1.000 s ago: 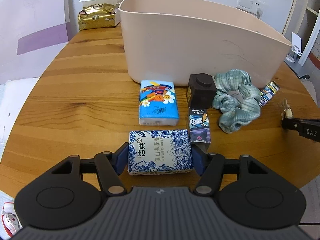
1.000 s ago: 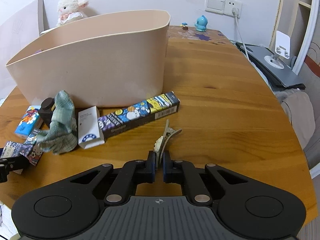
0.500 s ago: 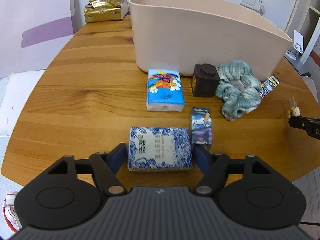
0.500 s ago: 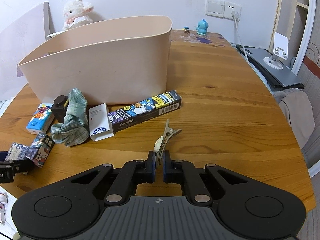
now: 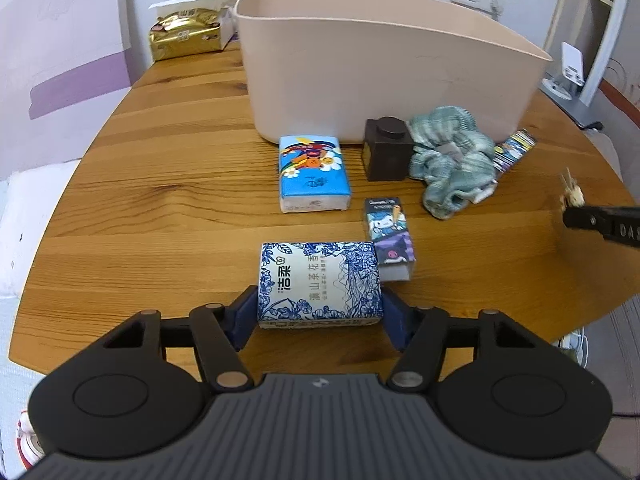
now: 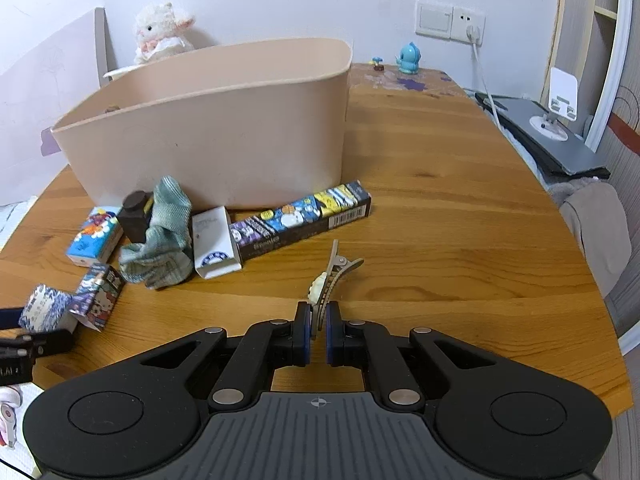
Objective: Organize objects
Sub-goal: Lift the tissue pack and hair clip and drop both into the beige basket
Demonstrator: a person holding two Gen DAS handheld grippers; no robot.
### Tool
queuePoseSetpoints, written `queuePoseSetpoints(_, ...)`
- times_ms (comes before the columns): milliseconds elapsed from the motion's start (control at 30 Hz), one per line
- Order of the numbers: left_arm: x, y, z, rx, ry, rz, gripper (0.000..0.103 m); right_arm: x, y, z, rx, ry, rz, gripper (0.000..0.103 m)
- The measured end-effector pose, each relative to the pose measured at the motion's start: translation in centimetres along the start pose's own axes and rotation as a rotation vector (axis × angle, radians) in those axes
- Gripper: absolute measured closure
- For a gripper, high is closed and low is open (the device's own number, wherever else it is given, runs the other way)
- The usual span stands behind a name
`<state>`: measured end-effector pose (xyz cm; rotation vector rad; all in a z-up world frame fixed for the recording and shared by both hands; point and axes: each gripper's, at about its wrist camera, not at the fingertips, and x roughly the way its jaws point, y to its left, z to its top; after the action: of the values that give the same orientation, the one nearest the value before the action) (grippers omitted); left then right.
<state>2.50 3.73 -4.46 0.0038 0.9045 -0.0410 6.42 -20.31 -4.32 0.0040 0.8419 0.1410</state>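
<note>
From here the tall beige plastic bin hides its own inside, standing on the round wooden table by a white wall. My left tongs, jaws just closing, clasp the blue-and-white floral tissue pack at the near edge. My right tongs stay clenched on the slim metal hair clip.

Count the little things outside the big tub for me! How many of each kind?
Tissue packs: 2, the blue-and-white tissue pack, the cartoon tissue pack
Small boxes: 3, the kitty box, the white box, the long box
Brown block: 1
Green scrunchie: 1
Hair clip: 1
Total: 8
</note>
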Motion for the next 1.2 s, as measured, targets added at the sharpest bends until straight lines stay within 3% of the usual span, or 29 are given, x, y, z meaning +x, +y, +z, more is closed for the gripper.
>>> queuePoseSetpoints(233, -3.5, 0.8, 1.3, 0.0, -0.099, 0.006, 0.038, -3.1, 0.0, 2.0, -0.012, -0.098, 0.02, 0.097)
queuePoseSetpoints(467, -4.6, 0.3, 6.0, 0.033, -0.238, 0.032, 0.038, -4.4, 0.7, 5.9, -0.059, -0.192, 0.053, 0.097)
queuePoseSetpoints(567, -4.3, -0.4, 8.4, 0.05, -0.292, 0.036, 0.038, -4.5, 1.7, 8.0, -0.119, -0.241, 0.016, 0.097)
queuePoseSetpoints(700, -3.5, -0.6, 11.4, 0.011, -0.362, 0.035, 0.038, -3.0, 2.1, 10.7, -0.138, -0.246, 0.014, 0.097)
queuePoseSetpoints(900, -0.2, -1.7, 14.6, 0.017, -0.322, 0.042, 0.038, 0.0, 2.6, 13.6, -0.147, -0.219, -0.007, 0.097)
queuePoseSetpoints(1167, 5.3, -2.6, 16.1, 0.039, -0.196, 0.063, 0.038, 4.2, 3.0, 14.5, -0.14, -0.091, -0.003, 0.095)
queuePoseSetpoints(1200, 5.5, -2.4, 16.2, 0.026, -0.193, 0.057, 0.038, 4.3, 3.0, 14.4, -0.138, -0.089, -0.003, 0.086)
